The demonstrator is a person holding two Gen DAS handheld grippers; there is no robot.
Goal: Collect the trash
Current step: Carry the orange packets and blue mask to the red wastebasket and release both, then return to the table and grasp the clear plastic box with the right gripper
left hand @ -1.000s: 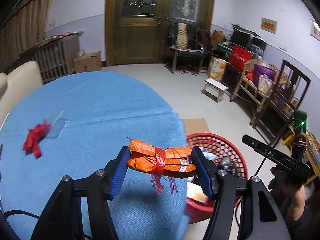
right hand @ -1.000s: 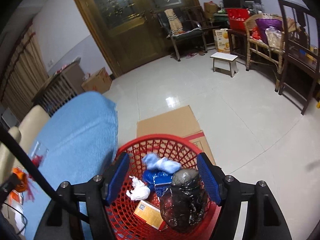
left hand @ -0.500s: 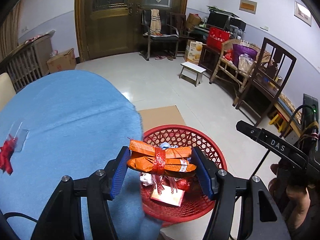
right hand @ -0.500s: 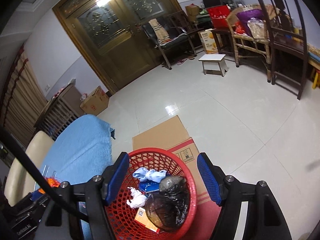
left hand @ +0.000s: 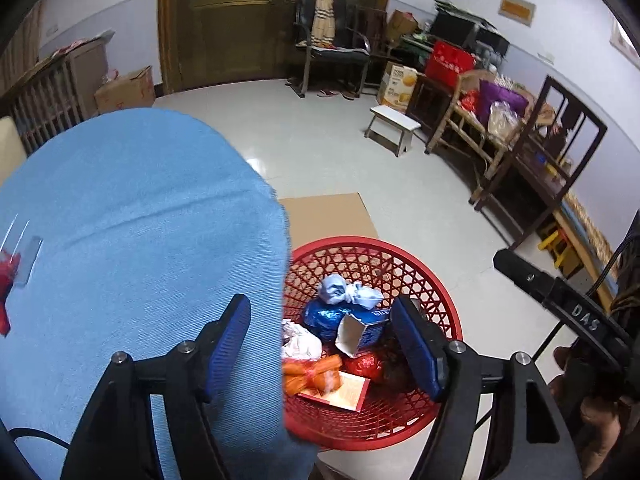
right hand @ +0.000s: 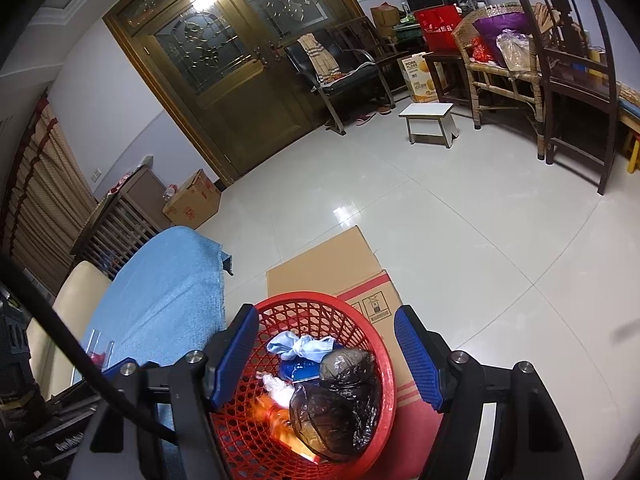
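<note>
The orange wrapper bundle (left hand: 310, 374) lies in the red mesh basket (left hand: 400, 252) on the floor, beside the blue-clothed table (left hand: 140, 220). My left gripper (left hand: 320, 312) hangs over the table edge and the basket, its jaws opening with nothing between them. The bundle shows as an orange blur (right hand: 272, 412) in the right wrist view. My right gripper (right hand: 326, 320) stands open and empty above the basket (right hand: 304, 298). A red scrap (left hand: 6, 276) and a clear plastic piece (left hand: 30, 256) lie on the table's left side.
The basket also holds a black bag (right hand: 336, 396), a blue carton (left hand: 364, 332), a white wad (left hand: 300, 342) and a pale blue mask (left hand: 348, 292). Flat cardboard (right hand: 332, 264) lies under and behind the basket. A white stool (left hand: 394, 128) and dark chairs stand farther off.
The orange bundle has left my left gripper and dropped into the basket. The left jaws have spread wider. The right gripper has hardly moved over the last half second.
</note>
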